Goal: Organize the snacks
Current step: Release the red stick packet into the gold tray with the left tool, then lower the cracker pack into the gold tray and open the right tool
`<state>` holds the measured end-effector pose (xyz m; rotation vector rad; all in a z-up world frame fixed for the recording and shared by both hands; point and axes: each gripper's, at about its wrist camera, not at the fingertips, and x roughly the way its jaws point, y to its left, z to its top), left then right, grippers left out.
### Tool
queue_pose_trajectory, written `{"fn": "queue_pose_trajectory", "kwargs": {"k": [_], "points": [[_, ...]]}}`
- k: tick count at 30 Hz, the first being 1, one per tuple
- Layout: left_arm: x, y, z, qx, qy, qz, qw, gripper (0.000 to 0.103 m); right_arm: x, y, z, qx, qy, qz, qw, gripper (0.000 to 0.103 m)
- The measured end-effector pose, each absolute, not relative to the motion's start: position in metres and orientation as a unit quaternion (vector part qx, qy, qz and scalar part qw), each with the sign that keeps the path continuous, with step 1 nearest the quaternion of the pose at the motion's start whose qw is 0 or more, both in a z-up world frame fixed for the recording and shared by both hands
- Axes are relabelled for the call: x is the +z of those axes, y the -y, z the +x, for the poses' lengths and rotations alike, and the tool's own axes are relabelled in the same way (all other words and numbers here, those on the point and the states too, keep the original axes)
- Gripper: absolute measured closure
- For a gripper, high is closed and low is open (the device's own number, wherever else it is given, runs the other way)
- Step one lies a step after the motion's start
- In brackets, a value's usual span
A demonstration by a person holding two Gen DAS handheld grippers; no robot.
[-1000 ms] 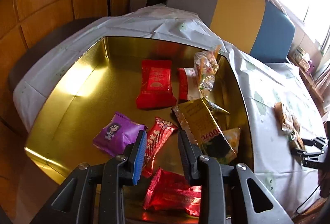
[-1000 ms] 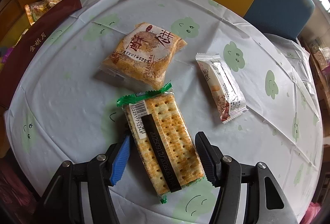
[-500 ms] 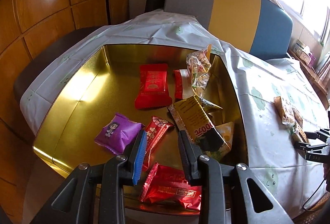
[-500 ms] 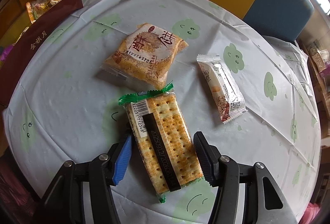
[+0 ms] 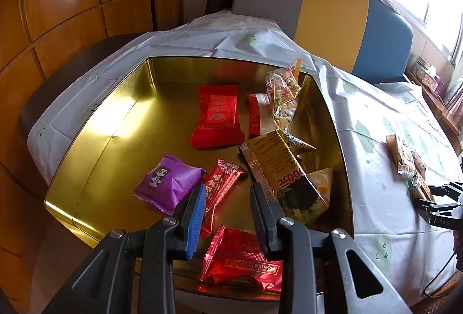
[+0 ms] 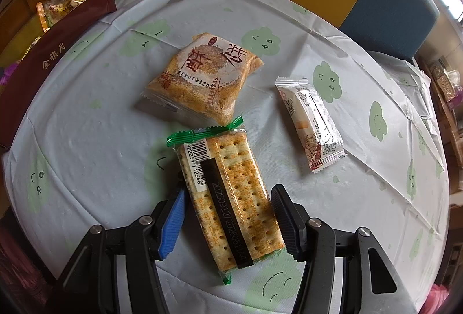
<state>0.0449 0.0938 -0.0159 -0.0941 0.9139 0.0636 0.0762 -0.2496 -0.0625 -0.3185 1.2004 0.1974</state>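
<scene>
While our left gripper [image 5: 227, 208] had lifted back, open and empty, above the gold tin [image 5: 121, 111], our right gripper [image 6: 228, 215] kept straddling the cracker pack [image 6: 228, 198] on the tablecloth [image 6: 86, 140], fingers still apart, pickup pending

Clothed table [image 6: 86, 140] carries 3 snack packs and gold tin [image 5: 95, 140].

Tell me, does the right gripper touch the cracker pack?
Cannot tell. In the right wrist view the right gripper straddles the cracker pack, jaws open; any gap at the fingers is unclear.
</scene>
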Motion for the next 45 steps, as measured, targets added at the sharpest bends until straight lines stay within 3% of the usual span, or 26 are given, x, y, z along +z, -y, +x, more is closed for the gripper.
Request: {"fn": "queue_pose_trajectory", "kwargs": {"k": [13, 21, 34, 45], "points": [[-0.011, -0.104, 0.044, 0.037, -0.429, -0.050, 0.901, 0.071, -0.056, 0.247, 0.072, 0.079, -0.571, -0.154, 0.802, 0.050], [-0.008, -0.123, 0.042, 0.056, -0.420, -0.067, 0.903, 0.071, -0.017, 0.234, 0.055, 0.108, -0.545, -0.097, 0.826, 0.050], [0.004, -0.170, 0.034, 0.111, -0.393, -0.090, 0.908, 0.071, 0.040, 0.090, 0.052, 0.289, -0.481, -0.036, 0.827, 0.050], [-0.004, -0.184, 0.033, 0.125, -0.396, -0.099, 0.904, 0.071, 0.013, -0.008, 0.086, 0.329, -0.500, -0.028, 0.801, 0.049]]}}
